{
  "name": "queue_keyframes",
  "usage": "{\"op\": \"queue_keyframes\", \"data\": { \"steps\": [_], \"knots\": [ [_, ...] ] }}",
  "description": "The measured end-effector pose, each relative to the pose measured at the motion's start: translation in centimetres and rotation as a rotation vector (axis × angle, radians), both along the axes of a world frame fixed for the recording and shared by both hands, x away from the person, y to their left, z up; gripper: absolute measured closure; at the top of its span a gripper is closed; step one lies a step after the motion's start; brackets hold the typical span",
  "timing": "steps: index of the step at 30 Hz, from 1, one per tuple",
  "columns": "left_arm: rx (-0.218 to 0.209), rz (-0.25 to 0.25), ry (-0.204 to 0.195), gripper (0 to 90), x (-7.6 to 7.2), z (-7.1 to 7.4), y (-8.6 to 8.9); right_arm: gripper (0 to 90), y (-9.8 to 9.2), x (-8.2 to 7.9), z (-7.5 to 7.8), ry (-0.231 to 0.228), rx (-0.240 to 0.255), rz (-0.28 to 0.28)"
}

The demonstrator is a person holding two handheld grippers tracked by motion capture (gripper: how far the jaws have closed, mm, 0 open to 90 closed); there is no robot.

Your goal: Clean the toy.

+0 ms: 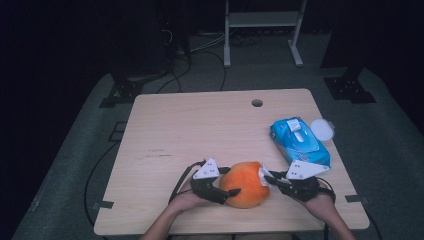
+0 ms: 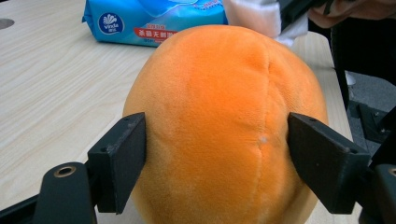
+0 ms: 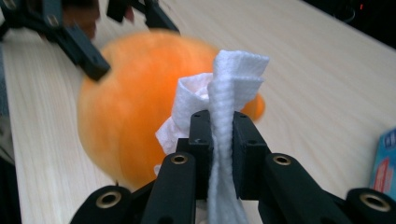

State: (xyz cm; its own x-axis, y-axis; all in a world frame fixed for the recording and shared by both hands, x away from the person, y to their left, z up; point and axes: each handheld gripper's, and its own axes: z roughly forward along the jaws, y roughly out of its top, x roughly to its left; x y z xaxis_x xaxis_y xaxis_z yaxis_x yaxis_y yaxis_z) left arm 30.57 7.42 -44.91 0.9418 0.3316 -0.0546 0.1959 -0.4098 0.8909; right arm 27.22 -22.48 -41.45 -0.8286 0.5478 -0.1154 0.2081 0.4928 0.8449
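Orange plush ball (image 2: 224, 126) between left hand-held gripper (image 2: 217, 163) jaws, touching both.

The blue plastic pack of wet wipes (image 2: 154, 21) bears a round white logo reading "vinda" and a red band of white Chinese characters, too small to read.

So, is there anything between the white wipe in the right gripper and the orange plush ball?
Nothing visible. The white wipe, clamped in the right gripper, already reaches the orange plush ball, which the left gripper straddles.
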Motion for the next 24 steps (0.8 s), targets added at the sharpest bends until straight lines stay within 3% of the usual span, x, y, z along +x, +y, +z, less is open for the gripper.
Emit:
{"op": "queue_keyframes", "data": {
  "steps": [5,7,12,17,19,24],
  "knots": [
    [0.009,-0.002,-0.005,21.8,-0.1,0.0,0.0,79.0,0.7,0.0,0.0,-0.01,-0.013,0.013],
    [0.007,0.001,0.0,21.8,0.0,0.0,0.1,79.1,0.3,0.1,-0.3,0.007,-0.012,0.008],
    [0.01,-0.007,-0.003,21.8,-0.1,0.0,0.3,79.0,-0.8,0.4,-1.4,0.038,-0.064,-0.03],
    [0.017,-0.026,-0.022,21.5,-0.5,-0.1,-0.2,79.0,-0.2,0.3,-0.1,0.0,-0.018,-0.022],
    [0.018,-0.028,-0.019,21.5,-0.4,-0.1,-0.1,79.0,0.1,0.2,0.0,-0.004,-0.021,-0.014],
    [0.007,-0.018,0.007,21.4,0.0,-0.1,0.4,79.0,-0.6,0.6,-1.3,0.057,-0.055,-0.013]
  ]
}}
